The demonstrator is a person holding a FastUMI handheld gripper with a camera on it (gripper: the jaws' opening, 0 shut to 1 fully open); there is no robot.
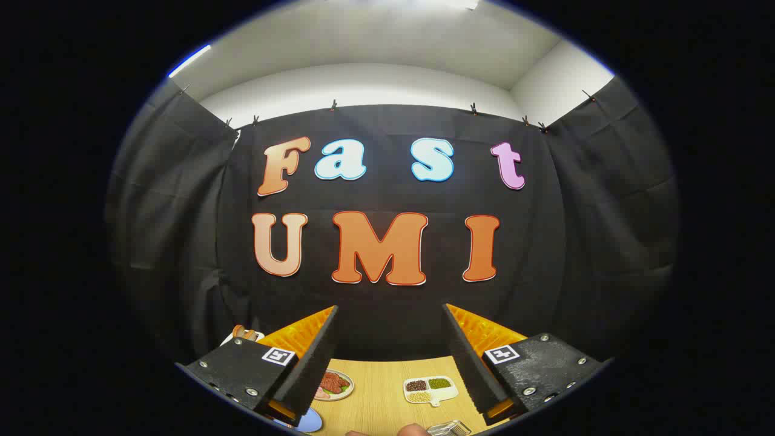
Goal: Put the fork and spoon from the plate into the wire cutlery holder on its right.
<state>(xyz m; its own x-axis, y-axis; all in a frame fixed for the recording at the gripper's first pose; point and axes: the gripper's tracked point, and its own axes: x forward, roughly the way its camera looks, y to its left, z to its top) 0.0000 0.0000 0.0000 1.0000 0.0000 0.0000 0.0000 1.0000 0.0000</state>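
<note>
Two fingers of the tool (390,357) are being held wide apart and empty, high above the worktop (381,393), where the wire cutlery holder (449,429) is just showing; approach is judged pending, so lowering is needed.

Light wooden counter (381,393), carrying a round plate of red food (334,385), a white three-part dish of beans (430,389), a blue round disc (310,419).

No legible text, brand or number on any item. Each of the gripper (390,339) fingers carries one square black-and-white coded marker (278,356), a pattern only, not readable as characters.
</note>
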